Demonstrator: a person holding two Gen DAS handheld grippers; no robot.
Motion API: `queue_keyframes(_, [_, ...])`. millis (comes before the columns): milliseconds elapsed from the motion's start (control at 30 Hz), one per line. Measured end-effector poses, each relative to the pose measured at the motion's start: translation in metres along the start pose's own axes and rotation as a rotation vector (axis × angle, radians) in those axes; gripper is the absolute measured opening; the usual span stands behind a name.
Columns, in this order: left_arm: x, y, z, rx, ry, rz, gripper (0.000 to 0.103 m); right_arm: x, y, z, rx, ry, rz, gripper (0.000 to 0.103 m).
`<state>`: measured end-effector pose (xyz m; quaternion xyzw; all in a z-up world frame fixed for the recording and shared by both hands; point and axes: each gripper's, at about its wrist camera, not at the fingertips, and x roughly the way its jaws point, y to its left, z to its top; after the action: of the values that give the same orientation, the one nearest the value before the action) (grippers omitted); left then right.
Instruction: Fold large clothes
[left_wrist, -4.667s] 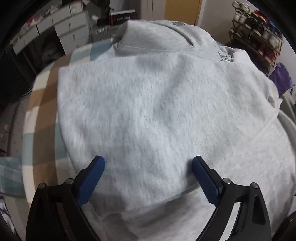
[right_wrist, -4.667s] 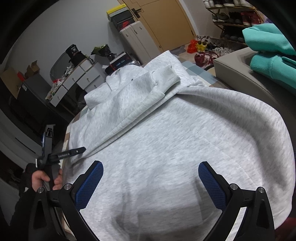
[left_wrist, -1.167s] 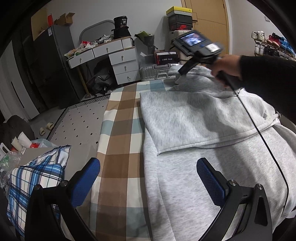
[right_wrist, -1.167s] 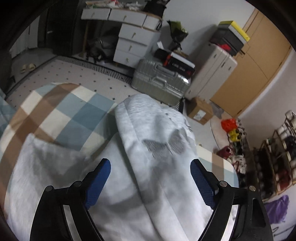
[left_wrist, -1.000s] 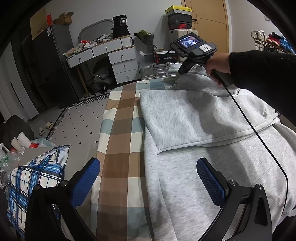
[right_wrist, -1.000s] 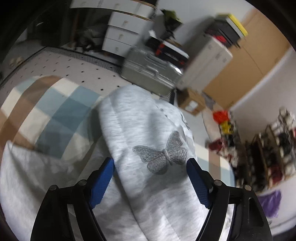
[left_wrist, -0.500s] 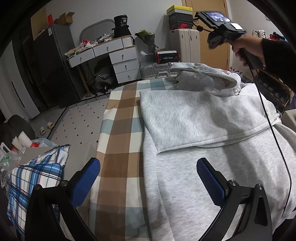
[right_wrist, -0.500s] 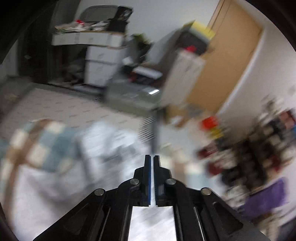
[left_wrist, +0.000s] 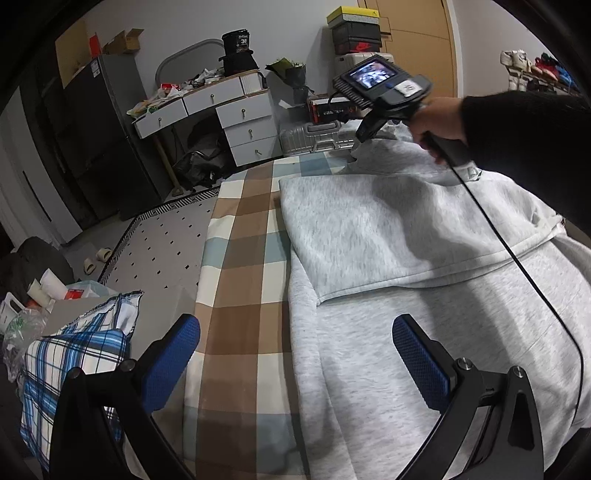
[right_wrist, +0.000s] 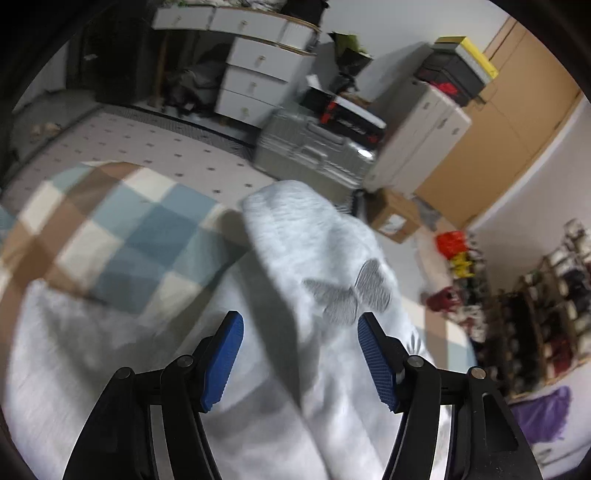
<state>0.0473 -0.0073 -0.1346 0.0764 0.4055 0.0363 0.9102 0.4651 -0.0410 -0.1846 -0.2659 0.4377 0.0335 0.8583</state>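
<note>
A light grey hoodie lies on the checked bed sheet, with one part folded flat across its body. My left gripper hangs open above the hoodie's lower left edge and the sheet, gripping nothing. A hand in a black sleeve holds the right gripper's handle over the hood at the far end. In the right wrist view my right gripper hovers over the hood, just short of its grey butterfly patch. Its jaws are opening, and the pads press on nothing.
A blue plaid cloth lies off the bed's left side. Beyond the bed's far end stand a silver suitcase, white drawers and a shoe rack. A black cable trails across the hoodie.
Half a second ago the right gripper was shut and lifted away from the hood; now it is back down over the hood with its jaws apart. The left gripper has not moved.
</note>
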Motion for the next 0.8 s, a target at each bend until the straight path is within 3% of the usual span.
queue_keyframes(67, [0.003,0.001,0.0,0.007,0.013,0.001,0.102,0.012,-0.003,0.005,0.006,0.045,-0.016,0.02])
queue_keyframes(100, [0.005,0.002,0.0,0.004,0.022,0.0,0.102,0.015,-0.005,0.004,-0.012,0.062,-0.055,0.007])
queue_keyframes(133, [0.006,0.004,0.0,-0.004,0.026,-0.004,0.102,0.014,-0.008,0.004,-0.031,0.055,-0.085,0.004])
queue_keyframes(267, [0.002,0.007,0.001,-0.031,0.019,-0.017,0.102,-0.021,-0.029,0.0,-0.07,-0.074,-0.194,0.003])
queue_keyframes(467, [0.001,-0.001,0.0,-0.005,0.0,0.033,0.102,-0.1,-0.067,-0.008,-0.088,-0.26,-0.307,0.003])
queue_keyframes(600, [0.001,-0.004,0.001,0.004,-0.017,0.07,0.102,-0.16,-0.084,-0.029,-0.094,-0.378,-0.316,0.003])
queue_keyframes(700, [-0.001,-0.003,0.003,-0.013,-0.038,0.062,0.102,-0.208,-0.094,-0.064,-0.054,-0.471,-0.252,0.003])
queue_keyframes(800, [-0.006,-0.004,0.007,-0.043,-0.072,0.016,0.102,-0.23,-0.1,-0.103,0.015,-0.505,-0.16,0.003])
